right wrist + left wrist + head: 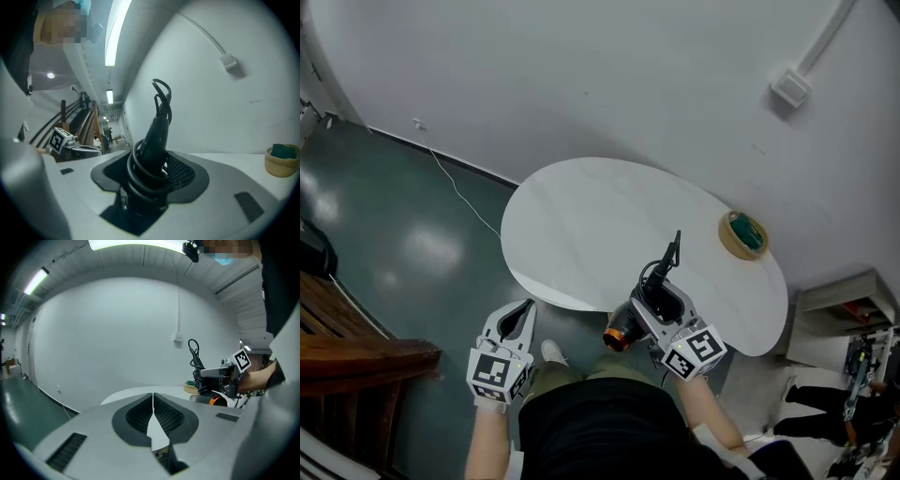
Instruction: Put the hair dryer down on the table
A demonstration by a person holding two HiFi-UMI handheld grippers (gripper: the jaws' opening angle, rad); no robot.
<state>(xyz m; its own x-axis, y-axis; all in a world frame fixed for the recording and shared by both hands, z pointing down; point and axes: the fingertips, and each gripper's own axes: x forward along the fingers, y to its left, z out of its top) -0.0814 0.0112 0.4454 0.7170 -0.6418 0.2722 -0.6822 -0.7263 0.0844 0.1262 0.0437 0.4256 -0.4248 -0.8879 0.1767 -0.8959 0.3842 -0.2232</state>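
A black hair dryer with an orange nozzle ring hangs over the near edge of the white oval table. My right gripper is shut on its handle, which has the black cord coiled round it. The cord's end sticks up past the fingers. In the left gripper view the dryer shows at the right, in the right gripper. My left gripper is over the floor, left of the table's near edge. Its pads meet with nothing between them.
A round woven bowl with a green thing in it stands at the table's far right, also visible as the bowl. Brown wooden furniture is at the left. A thin white cable runs across the dark floor. Shelving stands at the right.
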